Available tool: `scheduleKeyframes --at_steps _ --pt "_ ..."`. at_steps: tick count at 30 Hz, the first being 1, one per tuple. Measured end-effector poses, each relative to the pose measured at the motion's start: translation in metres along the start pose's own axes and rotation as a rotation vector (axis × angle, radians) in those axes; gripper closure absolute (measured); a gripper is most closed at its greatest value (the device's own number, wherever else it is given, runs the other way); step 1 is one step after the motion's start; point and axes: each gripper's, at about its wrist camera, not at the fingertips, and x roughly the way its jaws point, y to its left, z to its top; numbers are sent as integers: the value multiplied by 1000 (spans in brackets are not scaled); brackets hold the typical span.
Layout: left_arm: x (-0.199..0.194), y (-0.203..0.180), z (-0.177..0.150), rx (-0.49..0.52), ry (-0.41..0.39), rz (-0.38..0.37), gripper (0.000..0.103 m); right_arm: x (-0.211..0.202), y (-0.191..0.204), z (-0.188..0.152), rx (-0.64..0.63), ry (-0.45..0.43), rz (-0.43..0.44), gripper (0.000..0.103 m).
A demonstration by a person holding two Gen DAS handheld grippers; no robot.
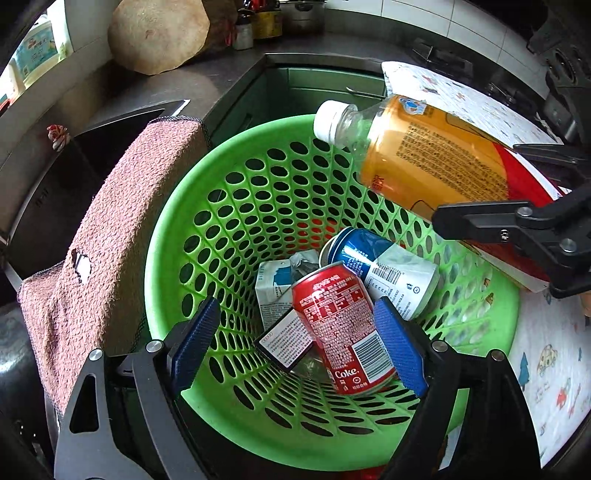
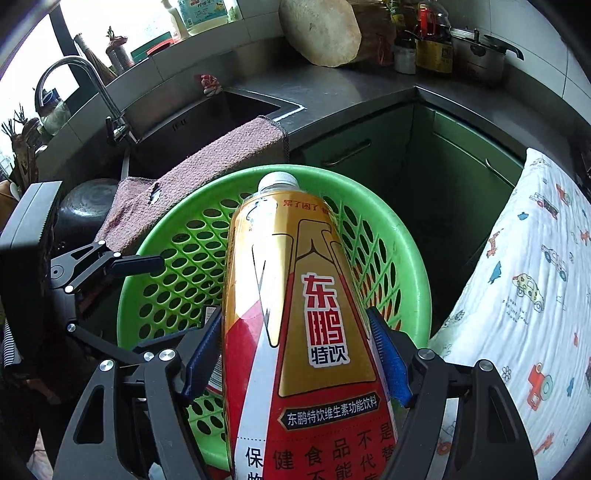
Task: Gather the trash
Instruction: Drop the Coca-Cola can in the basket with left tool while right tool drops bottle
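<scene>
Right claw [image 2: 295, 354] grips 东鹏特饮 bottle [image 2: 295, 314]; left claw [image 1: 295, 339] gapes above Coke can [image 1: 338, 328].

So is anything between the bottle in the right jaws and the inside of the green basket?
Nothing visible: the drink bottle hangs over the open top of the green basket, cap pointing inward.

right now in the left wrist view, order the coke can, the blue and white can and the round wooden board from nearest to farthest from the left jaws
1. Coke can: lying in the green basket, between the open jaws of the left gripper.
2. Blue and white can: just behind it, toward the basket's right wall.
3. Round wooden board: on the counter, top left, well beyond the basket.
</scene>
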Motion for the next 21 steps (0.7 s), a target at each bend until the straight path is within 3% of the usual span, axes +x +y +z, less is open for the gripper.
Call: scheduleKeyframes --at_steps 6,8,10,21 --pt "-8 2 -3 -3 -11 23 15 5 6 -1 -3 -1 15 30" --pt "-10 3 -5 -11 -12 28 12 1 7 -1 -1 -20 23 22" --pt "-12 4 -7 -13 -16 33 11 -4 8 -1 1 -35 31 21" --pt "-37 0 -16 -36 -58 72 8 -47 19 -26 -40 -91 -30 20"
